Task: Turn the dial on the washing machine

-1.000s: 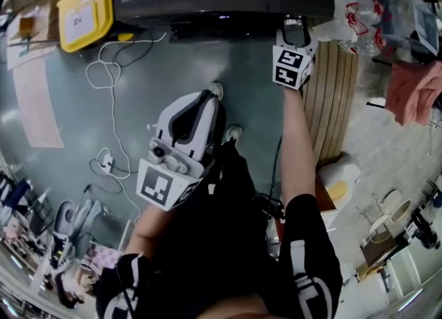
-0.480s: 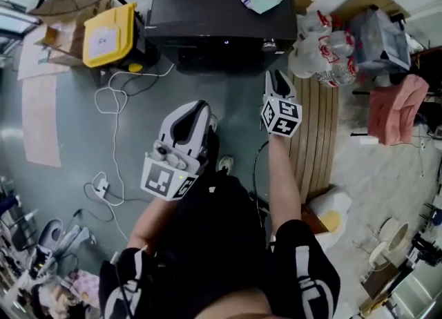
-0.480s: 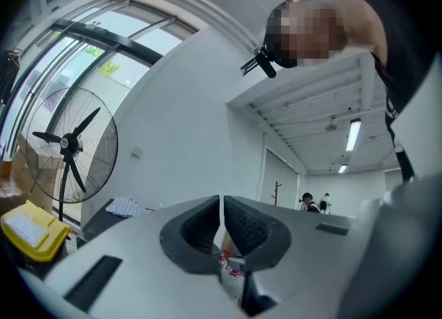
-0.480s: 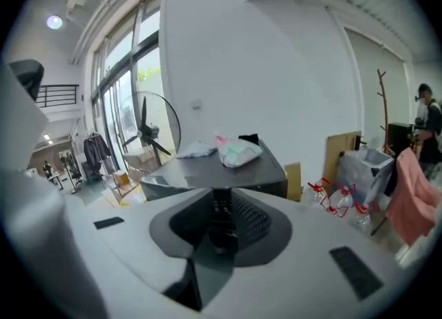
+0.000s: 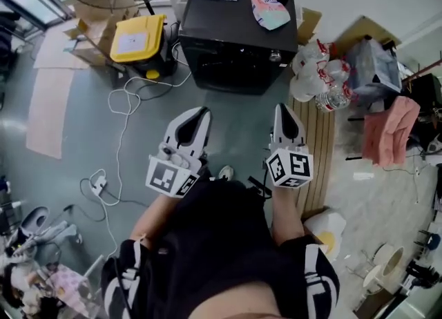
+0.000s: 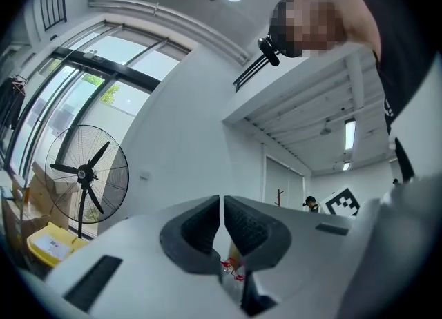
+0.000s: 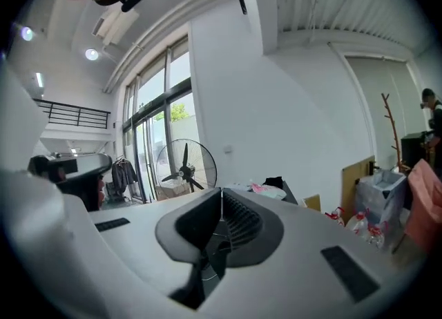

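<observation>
The black washing machine (image 5: 238, 34) stands on the floor ahead of me in the head view, and its small silver dial (image 5: 275, 55) shows on the front near the right corner. Both grippers hang well short of it, over the grey floor. My right gripper (image 5: 284, 108) points toward the machine with its jaws shut and nothing between them; its own view shows the pads (image 7: 238, 222) pressed together. My left gripper (image 5: 201, 111) is level with it to the left, also shut and empty, its pads (image 6: 243, 224) meeting.
A yellow-lidded box (image 5: 137, 36) and a fan (image 6: 86, 172) stand left of the machine. White cable (image 5: 124, 124) loops over the floor. Wooden slats (image 5: 321, 152), bagged bottles (image 5: 314, 69) and a pink cloth (image 5: 390, 131) lie at the right. Cloths (image 5: 271, 5) rest on the machine's top.
The right gripper has drawn back from the machine's dial toward me and its jaws have closed. The machine now sits farther off. The left gripper has barely moved.
</observation>
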`<act>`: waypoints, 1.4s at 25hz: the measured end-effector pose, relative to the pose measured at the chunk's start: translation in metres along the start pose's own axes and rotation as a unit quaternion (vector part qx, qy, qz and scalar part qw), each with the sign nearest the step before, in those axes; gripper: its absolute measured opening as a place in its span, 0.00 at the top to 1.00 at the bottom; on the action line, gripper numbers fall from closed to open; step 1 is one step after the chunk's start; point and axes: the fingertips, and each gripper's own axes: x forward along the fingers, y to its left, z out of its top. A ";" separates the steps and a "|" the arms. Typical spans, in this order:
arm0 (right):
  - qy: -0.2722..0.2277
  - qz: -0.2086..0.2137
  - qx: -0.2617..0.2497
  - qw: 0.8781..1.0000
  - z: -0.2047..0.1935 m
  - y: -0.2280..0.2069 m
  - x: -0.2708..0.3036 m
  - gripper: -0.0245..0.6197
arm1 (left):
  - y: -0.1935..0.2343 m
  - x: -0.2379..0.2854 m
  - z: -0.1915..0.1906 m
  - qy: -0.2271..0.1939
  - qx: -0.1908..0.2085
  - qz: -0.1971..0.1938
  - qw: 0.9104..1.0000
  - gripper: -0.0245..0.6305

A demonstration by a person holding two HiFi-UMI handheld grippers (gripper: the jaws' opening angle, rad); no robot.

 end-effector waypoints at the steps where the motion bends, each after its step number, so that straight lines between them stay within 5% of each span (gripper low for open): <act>1: -0.005 0.004 -0.007 1.000 0.004 0.013 -0.009 0.91 | 0.002 -0.008 0.004 -0.001 -0.001 0.000 1.000 0.91; 13: 0.018 0.006 -0.004 1.000 -0.029 0.088 -0.040 0.92 | 0.034 -0.044 0.004 0.011 -0.014 -0.005 1.000 0.91; 35: 0.016 -0.005 -0.011 1.000 -0.025 0.100 -0.035 0.92 | 0.042 -0.049 0.006 0.008 -0.023 -0.016 1.000 0.91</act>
